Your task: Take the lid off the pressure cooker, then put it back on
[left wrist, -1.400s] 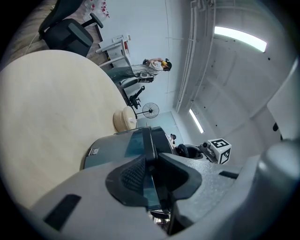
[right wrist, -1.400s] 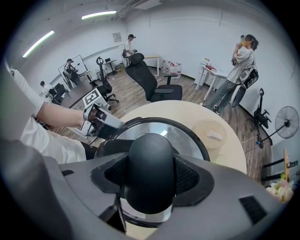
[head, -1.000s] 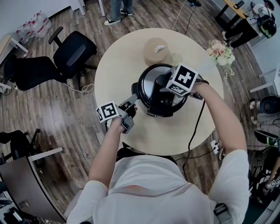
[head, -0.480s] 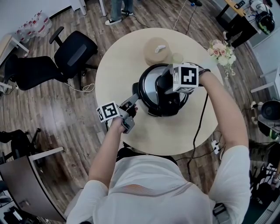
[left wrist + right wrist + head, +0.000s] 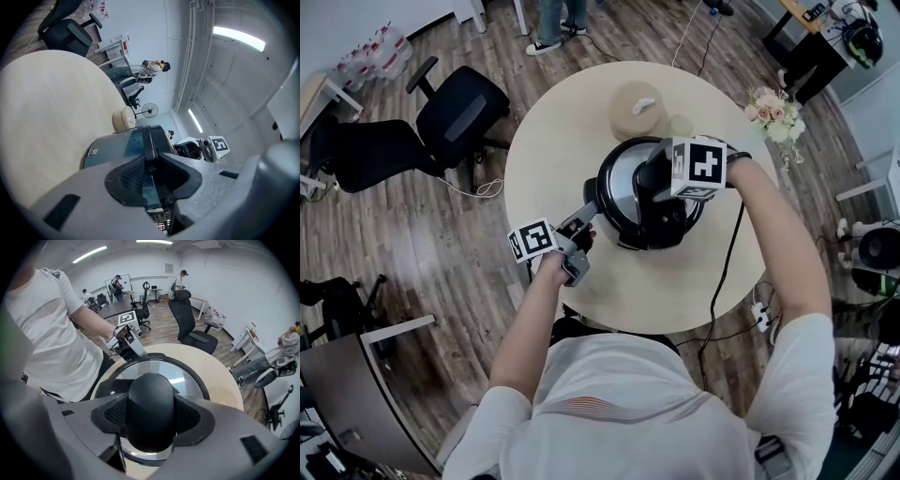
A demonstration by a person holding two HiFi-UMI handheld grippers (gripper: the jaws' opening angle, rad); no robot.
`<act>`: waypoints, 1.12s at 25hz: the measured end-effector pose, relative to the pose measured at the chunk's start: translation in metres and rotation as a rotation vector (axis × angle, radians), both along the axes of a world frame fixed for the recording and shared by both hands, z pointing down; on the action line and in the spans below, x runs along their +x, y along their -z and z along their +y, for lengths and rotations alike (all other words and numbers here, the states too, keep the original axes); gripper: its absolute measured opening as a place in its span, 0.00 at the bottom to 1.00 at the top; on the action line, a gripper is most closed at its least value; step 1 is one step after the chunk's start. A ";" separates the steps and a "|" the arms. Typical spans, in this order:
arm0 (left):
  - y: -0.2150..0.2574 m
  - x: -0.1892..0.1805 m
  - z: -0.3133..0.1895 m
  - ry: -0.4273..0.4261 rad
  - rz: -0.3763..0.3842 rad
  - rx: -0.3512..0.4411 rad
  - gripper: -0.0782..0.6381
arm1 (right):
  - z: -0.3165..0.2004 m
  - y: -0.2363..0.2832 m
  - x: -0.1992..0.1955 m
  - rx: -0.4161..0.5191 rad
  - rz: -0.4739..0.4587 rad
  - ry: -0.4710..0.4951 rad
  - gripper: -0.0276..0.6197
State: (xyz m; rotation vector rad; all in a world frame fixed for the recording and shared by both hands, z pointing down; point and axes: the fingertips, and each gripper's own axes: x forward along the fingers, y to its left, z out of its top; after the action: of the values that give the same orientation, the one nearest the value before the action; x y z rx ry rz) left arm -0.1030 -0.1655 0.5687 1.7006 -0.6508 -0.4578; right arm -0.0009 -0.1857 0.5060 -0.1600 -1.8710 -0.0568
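Note:
A black pressure cooker [image 5: 630, 230] stands in the middle of the round beige table [image 5: 553, 122], its silver lid [image 5: 619, 183] on top. My right gripper [image 5: 653, 178] points steeply down onto the lid. In the right gripper view its pads are shut on the lid's black knob [image 5: 151, 413], with the shiny lid [image 5: 185, 376] under it. My left gripper [image 5: 585, 215] lies level at the cooker's left side. In the left gripper view its jaws [image 5: 152, 174] pinch the cooker's thin dark side handle [image 5: 148, 140], and the cooker body [image 5: 110, 150] lies beyond.
A round tan object [image 5: 637, 107] and a small clear cup [image 5: 679, 124] sit behind the cooker. A bunch of flowers [image 5: 772, 110] is at the table's far right edge. A black cable [image 5: 724, 272] runs off the near right edge. Office chairs [image 5: 455, 112] stand to the left.
My right gripper has rolled on the knob, so its marker cube now sits squarer and the forearm has swung slightly. The left gripper and the cooker stay where they were.

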 end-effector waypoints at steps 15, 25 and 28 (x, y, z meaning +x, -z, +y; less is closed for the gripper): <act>0.050 -0.052 0.005 0.073 -0.595 0.305 0.39 | -0.028 0.097 0.000 0.195 -0.504 -0.413 0.55; 0.166 -0.043 0.006 0.191 -0.891 0.647 0.14 | -0.004 0.164 0.047 0.323 -1.045 -0.969 0.35; 0.190 -0.032 0.010 0.203 -0.923 0.705 0.13 | 0.018 0.175 0.053 0.457 -1.073 -0.987 0.24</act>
State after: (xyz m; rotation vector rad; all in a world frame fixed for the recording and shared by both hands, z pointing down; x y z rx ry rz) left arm -0.1349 -0.1551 0.3786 2.5389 -1.4546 0.0151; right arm 0.0518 -0.1682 0.3314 1.3418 -2.7013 0.1397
